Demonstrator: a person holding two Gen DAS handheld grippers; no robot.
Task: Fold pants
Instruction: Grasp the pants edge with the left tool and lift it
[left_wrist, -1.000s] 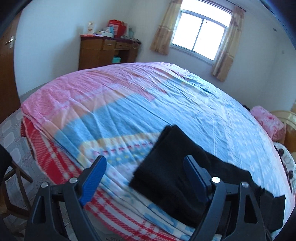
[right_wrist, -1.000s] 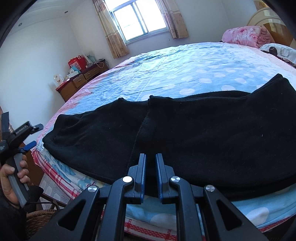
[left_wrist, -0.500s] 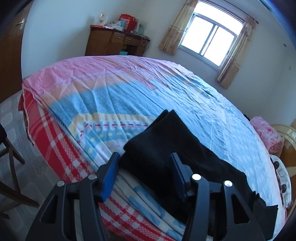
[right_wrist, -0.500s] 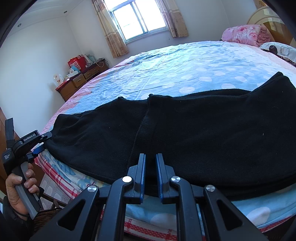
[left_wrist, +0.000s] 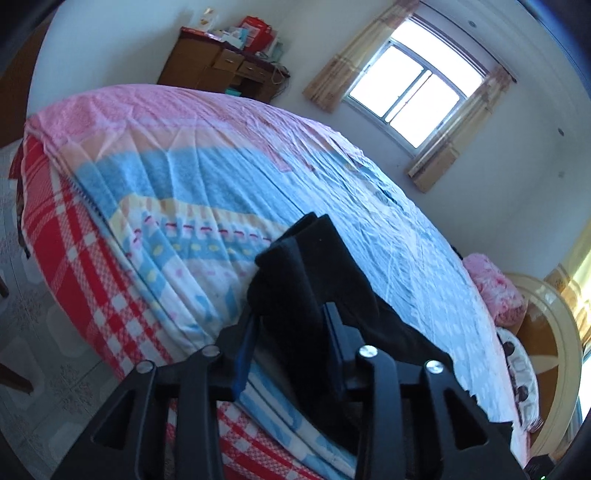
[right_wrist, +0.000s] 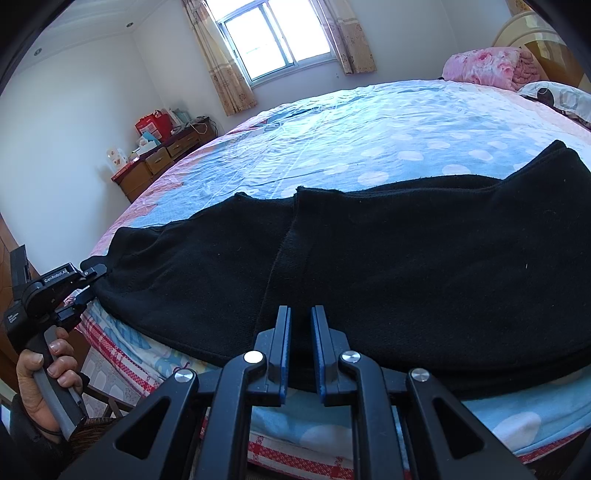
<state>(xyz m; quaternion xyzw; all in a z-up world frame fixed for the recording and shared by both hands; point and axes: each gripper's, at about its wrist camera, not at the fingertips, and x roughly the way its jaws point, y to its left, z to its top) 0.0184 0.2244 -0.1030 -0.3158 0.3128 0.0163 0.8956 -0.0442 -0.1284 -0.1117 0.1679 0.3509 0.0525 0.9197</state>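
Black pants (right_wrist: 406, 258) lie lengthwise along the near edge of the bed (right_wrist: 332, 140), folded leg over leg. My right gripper (right_wrist: 300, 314) is shut on their near edge at about mid-length, with dark cloth in the narrow gap. In the left wrist view the cuff end of the pants (left_wrist: 306, 280) is bunched up between the blue pads. My left gripper (left_wrist: 290, 332) is closing on it and the cloth fills the gap. The right wrist view shows the left gripper (right_wrist: 85, 280) at the pants' far-left end, held by a hand (right_wrist: 40, 373).
A wooden dresser (left_wrist: 221, 70) with boxes on top stands against the far wall beside a curtained window (left_wrist: 413, 92). A pink blanket (right_wrist: 487, 66), a pillow (right_wrist: 554, 96) and a headboard (left_wrist: 543, 332) are at the bed's head. Tiled floor (left_wrist: 37, 332) lies below the bed's edge.
The left gripper's jaws have narrowed from wide open onto the pants' cuff end, which now bunches up between them. It also moved in closer and rolled. The right gripper has not moved.
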